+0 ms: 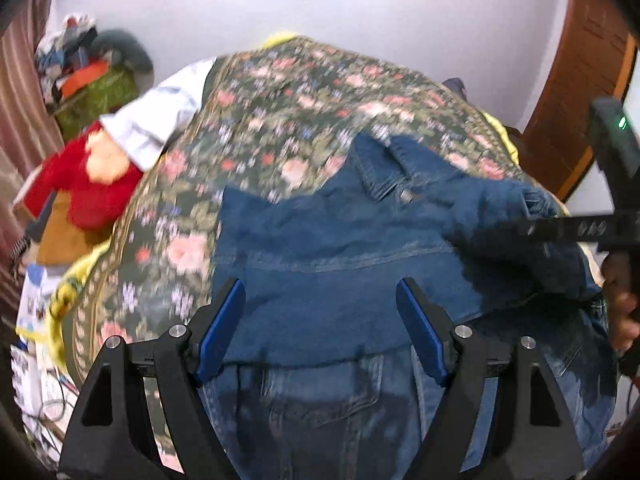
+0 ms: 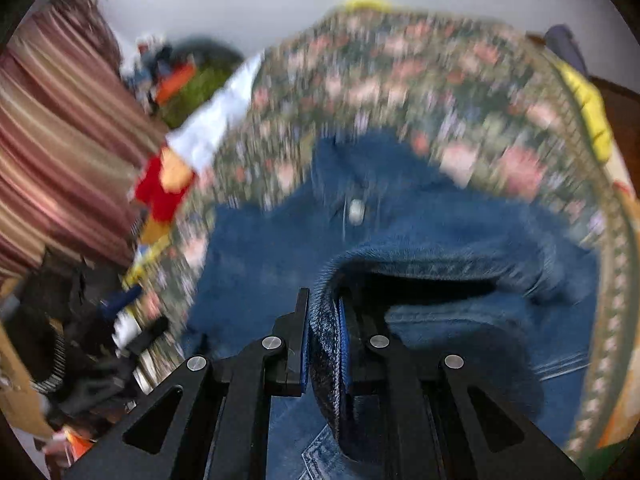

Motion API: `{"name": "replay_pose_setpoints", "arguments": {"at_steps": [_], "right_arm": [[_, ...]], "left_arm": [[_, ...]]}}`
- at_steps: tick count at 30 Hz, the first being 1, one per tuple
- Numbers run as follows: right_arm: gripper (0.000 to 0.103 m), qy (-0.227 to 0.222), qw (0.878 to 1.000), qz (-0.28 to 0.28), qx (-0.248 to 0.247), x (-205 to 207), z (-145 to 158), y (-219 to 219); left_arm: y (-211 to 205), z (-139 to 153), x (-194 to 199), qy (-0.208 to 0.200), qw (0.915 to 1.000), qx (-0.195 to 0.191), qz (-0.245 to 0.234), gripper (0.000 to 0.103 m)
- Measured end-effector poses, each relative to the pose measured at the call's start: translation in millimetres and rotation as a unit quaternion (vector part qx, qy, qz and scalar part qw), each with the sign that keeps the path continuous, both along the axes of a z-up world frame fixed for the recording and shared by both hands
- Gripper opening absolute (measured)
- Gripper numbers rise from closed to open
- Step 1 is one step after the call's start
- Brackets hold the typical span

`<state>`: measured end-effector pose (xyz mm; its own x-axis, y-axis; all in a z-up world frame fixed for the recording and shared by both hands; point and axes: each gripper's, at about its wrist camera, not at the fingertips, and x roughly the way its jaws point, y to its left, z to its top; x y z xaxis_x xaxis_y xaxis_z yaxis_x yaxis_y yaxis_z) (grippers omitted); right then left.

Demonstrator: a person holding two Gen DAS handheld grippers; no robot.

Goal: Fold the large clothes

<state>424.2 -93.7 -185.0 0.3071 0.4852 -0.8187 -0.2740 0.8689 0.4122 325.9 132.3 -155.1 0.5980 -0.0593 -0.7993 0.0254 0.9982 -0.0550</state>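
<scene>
A blue denim jacket point(image 1: 320, 248) lies spread on a bed covered by a floral bedspread point(image 1: 280, 120), its collar and a metal button point(image 1: 405, 197) toward the far side. The left tool point(image 1: 320, 328) hangs above the jacket's near half with its blue-padded fingers point(image 1: 222, 328) standing wide apart — nothing is between them, and the denim shows plainly through the gap. It points steeply down at the cloth.

The right tool point(image 2: 324, 340) is clamped tight on a fold of the jacket's denim point(image 2: 420, 264); the thick edge of the cloth runs up between the two fingers and curls over to the right, forming a dark hollow just beyond the tips. In the left view this tool comes in from the right edge as a dark bar point(image 1: 580, 226) crossing a bunched part of the jacket, with a hand point(image 1: 622, 304) gripping its handle below. The right view is heavily blurred.

At the bed's left edge sit a red stuffed toy point(image 1: 92, 184) and a pale garment point(image 1: 160, 120).
</scene>
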Motion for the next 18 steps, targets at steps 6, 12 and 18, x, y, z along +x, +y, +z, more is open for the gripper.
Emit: {"name": "replay_pose_setpoints", "arguments": {"at_steps": [6, 12, 18], "right_arm": [[0.01, 0.073, 0.991, 0.049, -0.101, -2.8, -58.8, 20.2], [0.01, 0.084, 0.988, 0.082, -0.102, -14.9, -49.4, 7.8], [0.01, 0.063, 0.99, 0.096, -0.085, -35.5, -11.4, -15.7]], "left_arm": [[1.5, -16.8, -9.5, 0.021, 0.9998, -0.002, -0.004, 0.077], [-24.3, -12.4, -10.5, 0.017, 0.9994, 0.001, -0.031, 0.077], [-60.0, 11.3, -8.5, -0.01, 0.9977, 0.006, -0.067, 0.077]]}}
